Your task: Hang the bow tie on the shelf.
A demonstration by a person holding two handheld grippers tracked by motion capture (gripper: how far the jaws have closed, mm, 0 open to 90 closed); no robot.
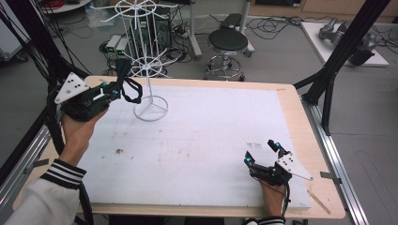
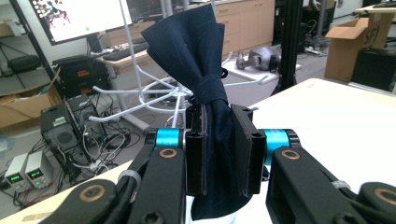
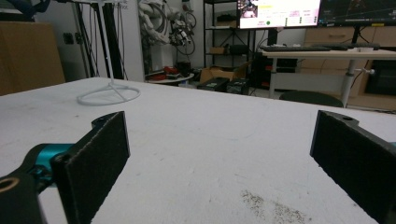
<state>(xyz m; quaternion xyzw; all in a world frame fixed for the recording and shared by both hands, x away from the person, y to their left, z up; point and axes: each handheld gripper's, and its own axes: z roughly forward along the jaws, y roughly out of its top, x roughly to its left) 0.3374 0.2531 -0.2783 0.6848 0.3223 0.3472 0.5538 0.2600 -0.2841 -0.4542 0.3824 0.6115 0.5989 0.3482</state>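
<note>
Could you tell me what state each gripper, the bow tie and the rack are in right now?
Left gripper: shut on the bow tie, raised near the rack.
Right gripper: open, empty, low over the table.
Bow tie: knotted, clamped, off the table.
White wire rack: upright on the table.

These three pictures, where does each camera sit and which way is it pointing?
High view: above the person's side, looking forward and down at the table; both forearms and the left gripper and right gripper show.
Left gripper view: rides the left gripper, its jaws clamping a navy bow tie.
Right gripper view: low over the table, jaws wide apart.
Shared: the white wire rack.
</note>
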